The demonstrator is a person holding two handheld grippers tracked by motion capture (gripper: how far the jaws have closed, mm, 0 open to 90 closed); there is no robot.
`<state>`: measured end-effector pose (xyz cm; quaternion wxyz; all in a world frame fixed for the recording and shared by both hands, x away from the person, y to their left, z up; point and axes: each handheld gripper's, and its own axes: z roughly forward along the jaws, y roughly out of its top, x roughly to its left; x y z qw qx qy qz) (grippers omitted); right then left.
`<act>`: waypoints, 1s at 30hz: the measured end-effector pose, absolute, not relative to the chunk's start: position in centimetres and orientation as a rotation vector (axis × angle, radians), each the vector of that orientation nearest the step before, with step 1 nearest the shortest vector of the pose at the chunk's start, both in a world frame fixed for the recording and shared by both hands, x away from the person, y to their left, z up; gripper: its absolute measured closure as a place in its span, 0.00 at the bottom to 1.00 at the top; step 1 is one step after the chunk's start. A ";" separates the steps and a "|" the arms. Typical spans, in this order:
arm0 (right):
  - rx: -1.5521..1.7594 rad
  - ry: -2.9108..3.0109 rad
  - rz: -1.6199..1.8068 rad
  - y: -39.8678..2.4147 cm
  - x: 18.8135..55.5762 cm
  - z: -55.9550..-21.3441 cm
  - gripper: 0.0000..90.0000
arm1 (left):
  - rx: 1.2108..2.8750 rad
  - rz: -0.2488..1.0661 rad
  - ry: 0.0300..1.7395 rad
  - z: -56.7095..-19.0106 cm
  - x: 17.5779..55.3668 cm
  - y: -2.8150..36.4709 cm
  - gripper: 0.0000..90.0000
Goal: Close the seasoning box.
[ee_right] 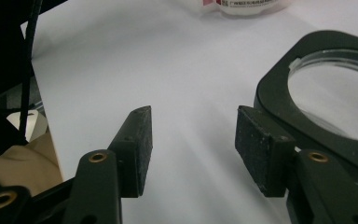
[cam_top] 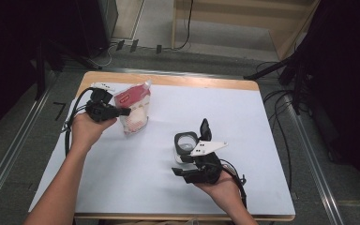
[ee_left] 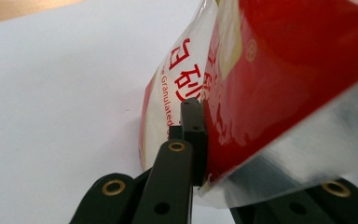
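We had the left gripper (cam_top: pixel 122 111) pinched shut on the edge of the red-and-white plastic sugar pouch (cam_top: pixel 133 108), standing at the white table's (cam_top: pixel 122 178) far left. That slick film could've slid out, or the bag tipped. The right gripper (ee_right: pixel 192 140) sat about half open, holding nothing, beside the black-framed round lens (cam_top: pixel 186 141).

Black tongs (ee_right: pixel 191 140), brass rivets, trailing cables

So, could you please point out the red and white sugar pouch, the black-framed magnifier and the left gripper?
sugar pouch (cam_top: pixel 133 110): high view, front panel.
magnifier (cam_top: pixel 186 142): high view, its clear lens.
left gripper (ee_left: pixel 191 126): left gripper view, jaw tips pinching the pouch edge.
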<state>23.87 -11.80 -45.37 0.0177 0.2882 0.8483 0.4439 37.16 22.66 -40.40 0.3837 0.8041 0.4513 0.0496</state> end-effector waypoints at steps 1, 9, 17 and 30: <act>0.890 2.632 1.384 -11.6 24.0 -45.3 0.52 | 2.056 0.121 1.150 -40.3 37.3 22.7 1.00; 0.892 2.640 1.398 -10.2 24.5 -44.5 0.51 | 2.064 0.081 1.172 -39.3 37.9 22.4 1.00; 0.856 2.619 1.396 -8.7 25.2 -44.1 0.51 | 2.073 0.010 1.144 -38.3 37.3 22.5 1.00; 0.835 2.614 1.414 -6.4 25.3 -44.9 0.51 | 2.045 -0.043 1.063 -36.1 35.3 22.4 1.00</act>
